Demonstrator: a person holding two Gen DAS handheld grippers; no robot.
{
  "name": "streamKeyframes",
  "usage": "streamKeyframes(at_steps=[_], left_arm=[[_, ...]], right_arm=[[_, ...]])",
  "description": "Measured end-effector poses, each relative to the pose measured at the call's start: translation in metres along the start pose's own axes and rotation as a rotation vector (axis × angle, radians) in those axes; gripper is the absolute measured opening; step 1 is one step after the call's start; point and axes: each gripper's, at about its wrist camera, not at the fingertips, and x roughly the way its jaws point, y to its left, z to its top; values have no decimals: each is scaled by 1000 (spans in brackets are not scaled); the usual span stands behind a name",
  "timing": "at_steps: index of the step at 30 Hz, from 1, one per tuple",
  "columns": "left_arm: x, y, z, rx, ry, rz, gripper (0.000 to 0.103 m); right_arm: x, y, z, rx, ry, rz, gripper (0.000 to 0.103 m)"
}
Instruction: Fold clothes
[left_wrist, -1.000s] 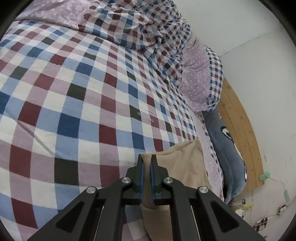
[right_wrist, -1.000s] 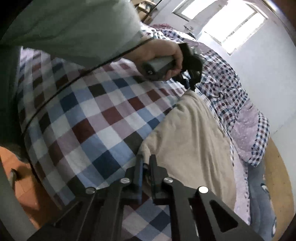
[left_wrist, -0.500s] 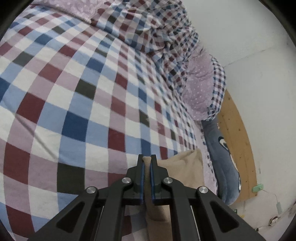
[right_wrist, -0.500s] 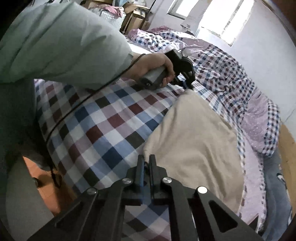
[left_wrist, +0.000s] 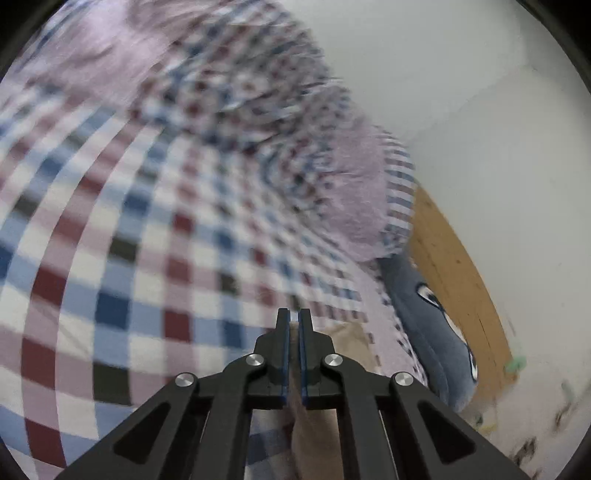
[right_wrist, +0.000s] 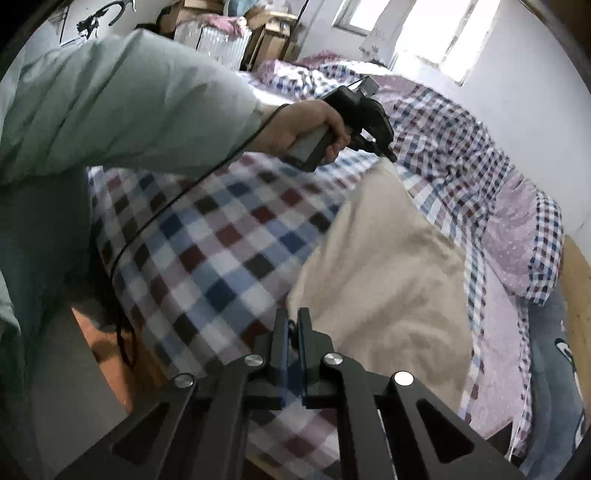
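Observation:
A beige garment (right_wrist: 388, 266) lies spread on the checked bed sheet (right_wrist: 221, 236). In the right wrist view my right gripper (right_wrist: 293, 314) is shut on its near corner. My left gripper (right_wrist: 384, 147), held by a hand (right_wrist: 306, 125), pinches the far corner and lifts it into a peak. The left wrist view is motion-blurred. There my left gripper (left_wrist: 294, 314) is shut, with beige garment (left_wrist: 349, 339) hanging between and below the fingers. Most of the cloth is hidden under that gripper's body.
A crumpled checked duvet (right_wrist: 454, 147) and a lilac dotted pillow (right_wrist: 517, 236) lie towards the head of the bed. A blue-grey plush (left_wrist: 428, 317) rests by the wooden headboard (left_wrist: 454, 266). A pale green sleeve (right_wrist: 122, 107) and a black cable (right_wrist: 177, 199) cross the left. Orange floor (right_wrist: 110, 350) lies below the bed edge.
The left gripper has risen and swung, carrying the far corner up; its view now blurs and shows less beige. The right view shows the cloth lifted into a ridge. Both stay shut.

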Motion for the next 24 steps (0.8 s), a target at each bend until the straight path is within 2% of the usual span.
streamKeyframes(at_steps=[3, 6, 8, 10, 14, 15, 16, 21, 24], left_arm=[[8, 36, -8, -151, 30, 76, 3], [-8, 40, -7, -193, -19, 44, 6], [-16, 29, -6, -148, -17, 19, 32], [-17, 18, -8, -103, 10, 17, 43], [-2, 1, -23, 6, 93, 90, 42], [4, 0, -26, 32, 104, 120, 35], [7, 0, -29, 39, 101, 131, 7], [-2, -2, -30, 53, 2, 106, 5], [10, 6, -26, 18, 18, 138, 5]], right_arm=[[2, -3, 1, 42, -3, 7, 3], [6, -5, 0, 76, -1, 9, 6], [9, -5, -1, 94, 2, 13, 6], [11, -5, -1, 104, 3, 23, 7], [14, 0, -1, 109, 5, 67, 9], [14, 2, -1, 107, 6, 79, 9], [14, 5, -1, 101, 9, 97, 9], [12, 5, -4, 112, 4, 193, 9], [11, -17, -2, 185, -19, 253, 12]])
